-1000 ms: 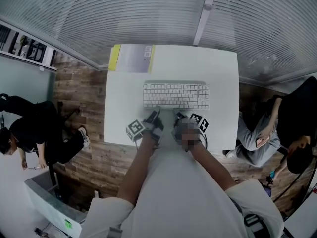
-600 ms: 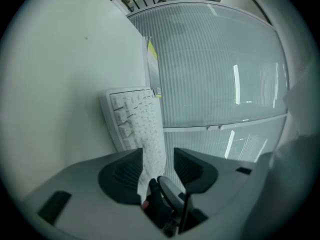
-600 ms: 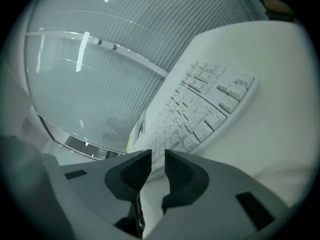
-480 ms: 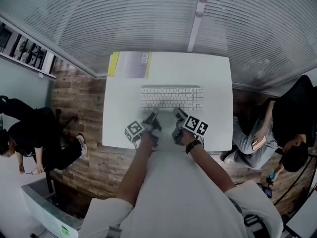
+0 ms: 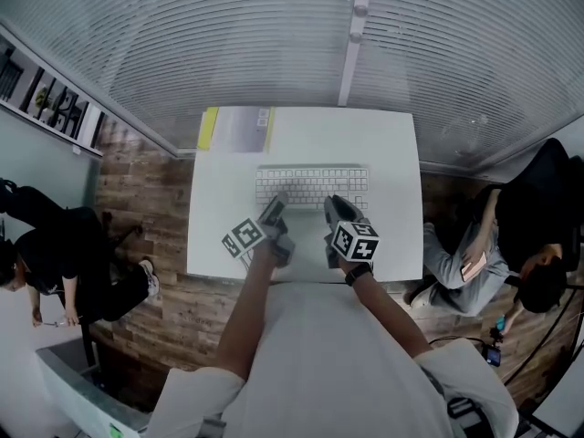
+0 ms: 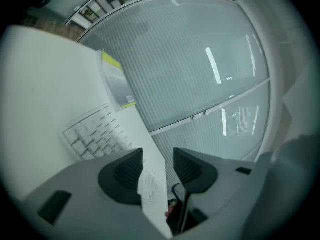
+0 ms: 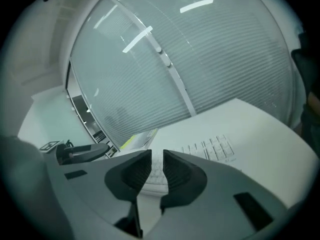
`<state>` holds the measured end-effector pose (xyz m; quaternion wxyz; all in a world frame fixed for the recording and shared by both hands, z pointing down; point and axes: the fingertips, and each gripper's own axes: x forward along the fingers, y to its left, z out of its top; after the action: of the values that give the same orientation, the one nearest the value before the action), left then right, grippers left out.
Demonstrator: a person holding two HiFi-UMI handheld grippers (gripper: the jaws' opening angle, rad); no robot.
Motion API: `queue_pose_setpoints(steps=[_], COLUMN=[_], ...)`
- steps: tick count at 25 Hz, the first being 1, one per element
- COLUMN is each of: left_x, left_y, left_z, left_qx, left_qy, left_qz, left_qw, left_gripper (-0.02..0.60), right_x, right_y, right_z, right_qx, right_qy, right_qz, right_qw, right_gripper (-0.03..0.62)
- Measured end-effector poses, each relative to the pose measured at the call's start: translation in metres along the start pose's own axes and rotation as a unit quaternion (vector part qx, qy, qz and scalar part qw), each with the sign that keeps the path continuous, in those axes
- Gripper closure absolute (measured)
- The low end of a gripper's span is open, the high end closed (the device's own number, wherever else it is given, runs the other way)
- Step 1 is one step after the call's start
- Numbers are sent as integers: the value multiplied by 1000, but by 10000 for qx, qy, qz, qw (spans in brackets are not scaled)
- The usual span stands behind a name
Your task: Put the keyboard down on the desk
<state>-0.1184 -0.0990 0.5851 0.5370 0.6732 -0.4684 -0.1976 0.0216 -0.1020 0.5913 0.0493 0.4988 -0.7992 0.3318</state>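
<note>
A white keyboard (image 5: 315, 182) sits at the middle of the white desk (image 5: 392, 153); whether it touches the top I cannot tell. My left gripper (image 5: 276, 204) is at its near edge. In the left gripper view the keyboard (image 6: 92, 134) runs in between the jaws of the left gripper (image 6: 158, 166). It lies against one jaw, a gap shows to the other, so that gripper is open. My right gripper (image 5: 334, 206) reaches the same edge further right. In the right gripper view the keyboard (image 7: 210, 146) fills the narrow gap of the right gripper (image 7: 157, 166), which is shut on it.
A yellow-edged booklet (image 5: 235, 130) lies at the desk's far left corner. A ribbed glass wall (image 5: 274, 44) stands right behind the desk. A person (image 5: 55, 245) sits on the floor to the left, another person (image 5: 511, 235) to the right. A grey bin (image 5: 82, 381) stands near left.
Both grippers have tipped their rear ends upward, and the right one's marker cube now faces the camera. The keyboard keeps its place on the desk.
</note>
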Motion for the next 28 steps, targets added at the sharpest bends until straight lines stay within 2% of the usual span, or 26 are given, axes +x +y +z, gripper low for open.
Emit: queue_pose_setpoints(steps=[3, 7, 11, 13, 15, 18, 23, 25, 28], left_x=[3, 1, -5, -8, -10, -16, -20, -23, -29], left_y=[-19, -51, -81, -97, -116, -146, -170, -178, -190], left_z=[13, 24, 34, 41, 47, 54, 62, 61, 59], left_qx=[900, 1870, 2983, 3400, 3770, 4271, 4953, 5054, 5096], left_qy=[-45, -92, -391, -657, -851, -1041, -1201, -1256, -1375], left_qz=[29, 10, 135, 130, 89, 101, 369, 380, 263], left_qw=[9959, 9823, 9536, 9380, 9223, 8981, 8596, 8528, 8489], left_gripper=[390, 390, 399, 438, 449, 463, 499, 511, 541], right_x=[-5, -17, -31, -35, -41, -54, -69, -76, -82], right_y=[7, 22, 32, 35, 41, 55, 71, 78, 86], right_z=[27, 64, 92, 103, 117, 141, 169, 177, 183], right_qx=[-355, -854, -941, -918, -1050, -1425, -1890, -2121, -2305], right_qy=[-316, -727, -1108, -1279, -1447, -1639, -1930, -2039, -2128], right_qz=[46, 74, 119, 161, 186, 106, -128, -218, -259], right_qw=[9989, 9937, 9893, 9874, 9837, 9761, 9627, 9555, 9491], right_gripper=[517, 517, 517, 517, 523, 534, 550, 565, 579])
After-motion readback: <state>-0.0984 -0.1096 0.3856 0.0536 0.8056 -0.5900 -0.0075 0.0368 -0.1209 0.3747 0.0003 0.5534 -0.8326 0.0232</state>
